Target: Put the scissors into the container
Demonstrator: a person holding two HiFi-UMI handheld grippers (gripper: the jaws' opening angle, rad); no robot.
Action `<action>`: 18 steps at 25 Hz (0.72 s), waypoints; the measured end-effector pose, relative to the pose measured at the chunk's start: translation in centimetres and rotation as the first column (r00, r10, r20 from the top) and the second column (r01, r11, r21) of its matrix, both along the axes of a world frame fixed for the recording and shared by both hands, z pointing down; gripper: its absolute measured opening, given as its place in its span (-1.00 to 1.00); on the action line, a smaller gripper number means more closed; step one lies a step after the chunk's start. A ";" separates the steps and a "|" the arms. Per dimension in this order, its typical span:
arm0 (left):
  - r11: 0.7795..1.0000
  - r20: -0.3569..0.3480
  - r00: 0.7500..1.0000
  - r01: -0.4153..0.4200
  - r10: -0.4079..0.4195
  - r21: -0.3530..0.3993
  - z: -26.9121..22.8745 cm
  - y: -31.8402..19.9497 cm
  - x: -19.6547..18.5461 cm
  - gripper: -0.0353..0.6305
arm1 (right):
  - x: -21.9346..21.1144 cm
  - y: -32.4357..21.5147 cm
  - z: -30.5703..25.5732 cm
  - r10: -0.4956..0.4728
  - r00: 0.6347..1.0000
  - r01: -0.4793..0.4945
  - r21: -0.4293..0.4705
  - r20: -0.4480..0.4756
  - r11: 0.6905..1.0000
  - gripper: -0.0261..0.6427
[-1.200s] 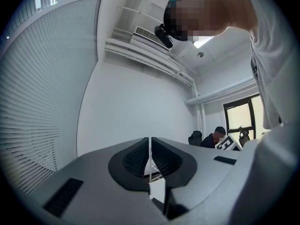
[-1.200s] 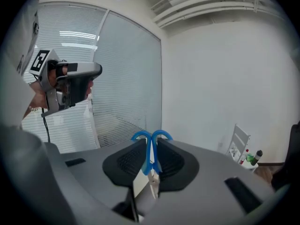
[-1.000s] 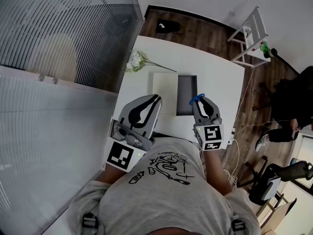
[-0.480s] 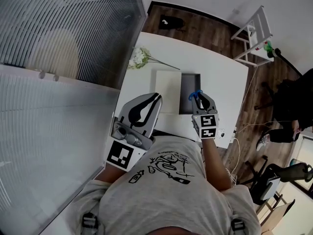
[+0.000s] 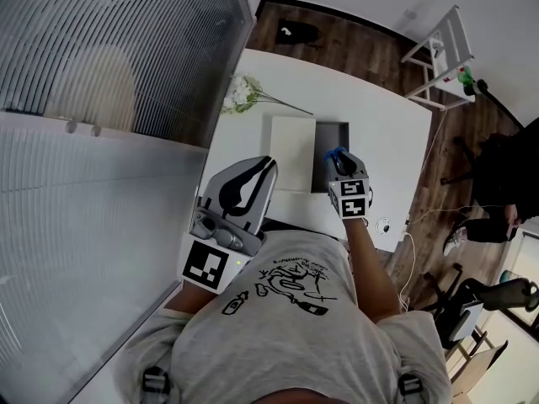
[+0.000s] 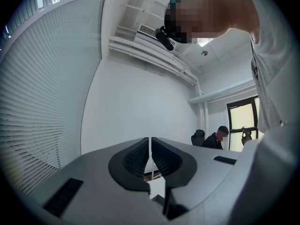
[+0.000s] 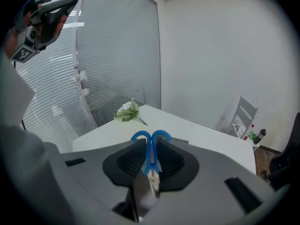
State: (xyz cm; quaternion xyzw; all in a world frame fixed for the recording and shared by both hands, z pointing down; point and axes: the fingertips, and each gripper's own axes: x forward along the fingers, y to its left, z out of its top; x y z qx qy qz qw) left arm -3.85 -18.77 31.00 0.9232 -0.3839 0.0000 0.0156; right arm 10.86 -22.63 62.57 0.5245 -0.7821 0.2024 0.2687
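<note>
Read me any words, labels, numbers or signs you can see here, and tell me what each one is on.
No text can be read.
T-shirt: black print, any lettering too small to read.
Marker cubes on the left hand-held gripper and right hand-held gripper: black-and-white square patterns, no letters.
</note>
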 end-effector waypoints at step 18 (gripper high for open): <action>1.000 -0.003 1.000 0.008 -0.008 -0.012 0.5 -0.8 -0.1 -0.80 | 0.7 -2.6 7.9 0.039 0.998 -0.047 -0.180 -0.049 0.983 -0.67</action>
